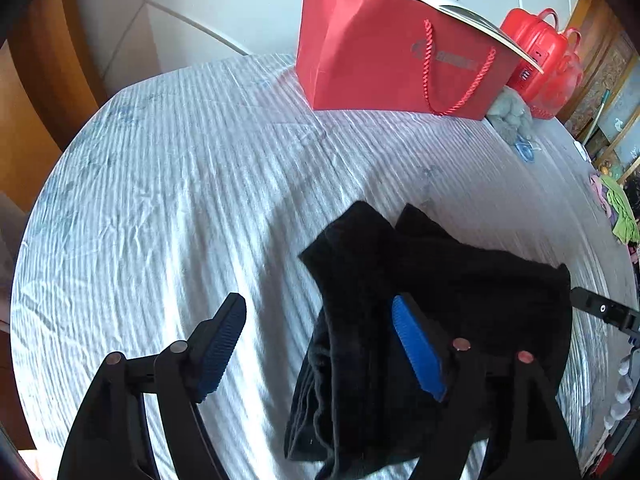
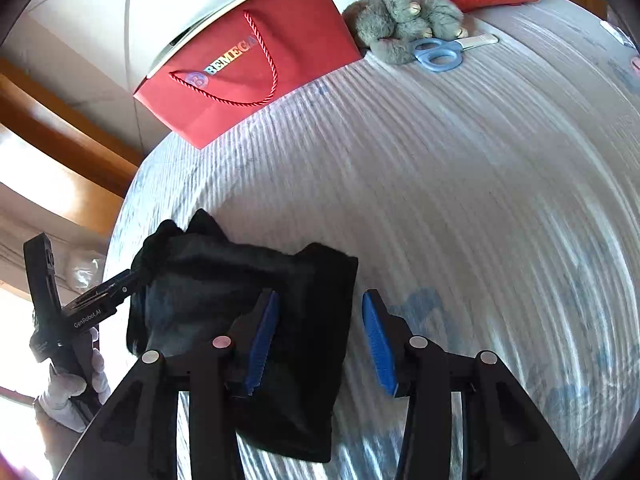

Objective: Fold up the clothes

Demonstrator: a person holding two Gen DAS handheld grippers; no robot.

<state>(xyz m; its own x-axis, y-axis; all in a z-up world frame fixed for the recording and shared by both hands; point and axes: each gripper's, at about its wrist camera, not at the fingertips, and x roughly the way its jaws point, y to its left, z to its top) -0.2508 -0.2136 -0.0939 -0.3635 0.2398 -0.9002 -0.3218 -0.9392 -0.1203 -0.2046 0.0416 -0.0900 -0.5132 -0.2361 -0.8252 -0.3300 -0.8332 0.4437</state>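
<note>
A black garment [image 1: 432,312] lies folded into a thick bundle on the striped bed sheet [image 1: 180,184]. My left gripper [image 1: 320,320] is open, its right finger over the garment's left part and its left finger over bare sheet. In the right wrist view the same garment [image 2: 256,320] lies at lower left. My right gripper [image 2: 320,320] is open above the garment's right edge, its left finger over the cloth and its right finger over the sheet [image 2: 480,220]. Neither gripper holds anything. The left gripper's body [image 2: 100,300] shows at the garment's left edge.
A red paper bag [image 1: 400,52] stands at the far edge of the bed, also in the right wrist view [image 2: 248,60]. Beside it are a grey plush toy [image 2: 404,20], blue-handled scissors [image 2: 440,54] and a red case [image 1: 540,56]. A wooden frame [image 1: 48,80] is at the left.
</note>
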